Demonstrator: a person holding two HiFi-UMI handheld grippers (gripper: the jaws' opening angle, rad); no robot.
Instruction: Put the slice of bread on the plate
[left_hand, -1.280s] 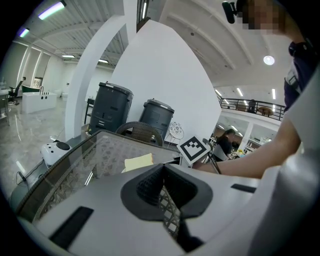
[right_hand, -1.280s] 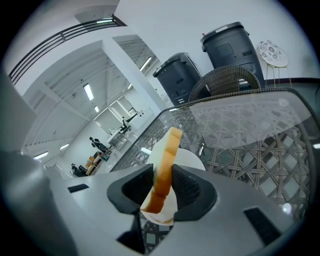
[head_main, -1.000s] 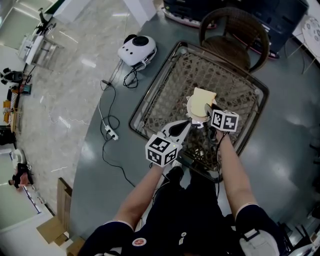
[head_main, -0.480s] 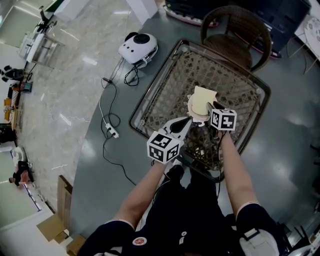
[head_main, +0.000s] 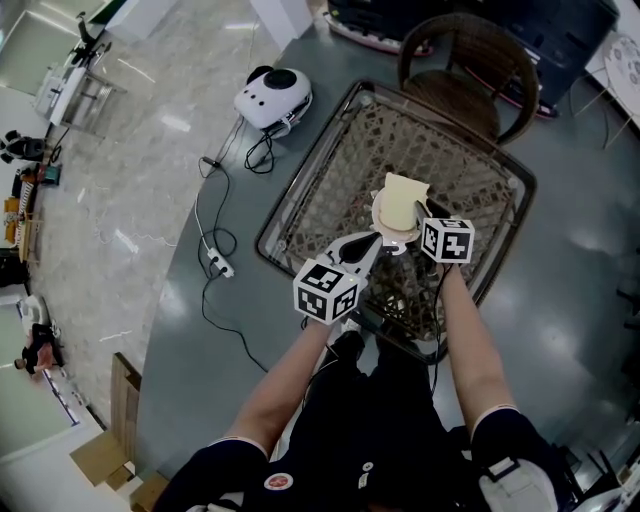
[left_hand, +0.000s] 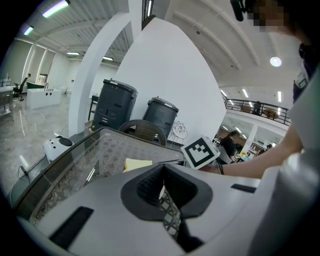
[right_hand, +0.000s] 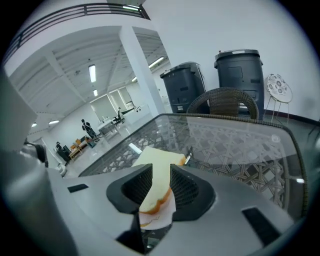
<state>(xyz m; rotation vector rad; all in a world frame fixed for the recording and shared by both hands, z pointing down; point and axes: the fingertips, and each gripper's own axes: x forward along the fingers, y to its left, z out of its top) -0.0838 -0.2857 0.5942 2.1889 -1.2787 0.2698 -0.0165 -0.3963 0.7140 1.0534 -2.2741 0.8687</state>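
Observation:
A pale slice of bread (head_main: 403, 198) lies on a small white plate (head_main: 378, 215) on the glass-topped wicker table (head_main: 325, 170). My right gripper (head_main: 420, 213) reaches in from the plate's near right. Its jaws have just been opening, and in the right gripper view (right_hand: 161, 175) they stand open on either side of the bread (right_hand: 159, 159), with the plate's rim (right_hand: 157, 220) below. My left gripper (head_main: 373, 240) meets the plate's near left rim. In the left gripper view (left_hand: 161, 170) it is shut, with a pale sliver of the plate between its pads. The bread (left_hand: 136, 164) shows just beyond.
A wicker chair (head_main: 465, 60) stands at the table's far side. On the floor to the left lie a white device (head_main: 273, 98), cables and a power strip (head_main: 218, 265). Two dark bins (right_hand: 239, 70) stand behind the chair.
The right gripper's marker cube has rolled a little. The bread, the plate and the left gripper sit where they were.

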